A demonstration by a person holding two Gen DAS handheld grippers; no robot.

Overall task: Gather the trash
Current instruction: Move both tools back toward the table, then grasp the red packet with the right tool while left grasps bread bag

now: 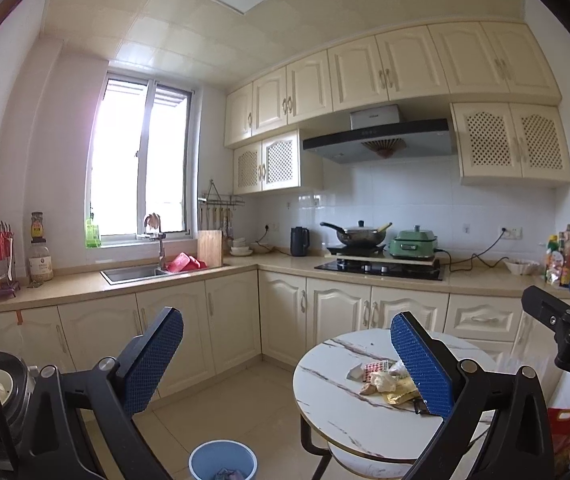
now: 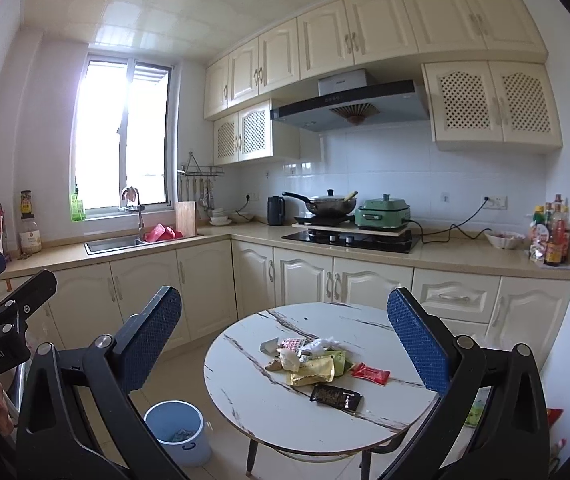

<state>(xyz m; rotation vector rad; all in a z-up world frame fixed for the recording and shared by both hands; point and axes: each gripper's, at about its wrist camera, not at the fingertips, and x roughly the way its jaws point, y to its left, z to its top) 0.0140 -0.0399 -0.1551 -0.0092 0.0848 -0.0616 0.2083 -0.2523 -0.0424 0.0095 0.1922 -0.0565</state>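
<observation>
I hold both the left gripper (image 1: 285, 360) and the right gripper (image 2: 285, 340) released and empty above the wrappers (image 2: 317, 364) heaped mid-tabletop, the right one nearer, the blue bin (image 2: 177, 432) on the floor off the table's left edge.

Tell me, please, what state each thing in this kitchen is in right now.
left gripper: open, empty
right gripper: open, empty
blue bin: upright, some trash inside
wrappers: piled on round table
wok: lidded
cabinet doors: shut
</observation>
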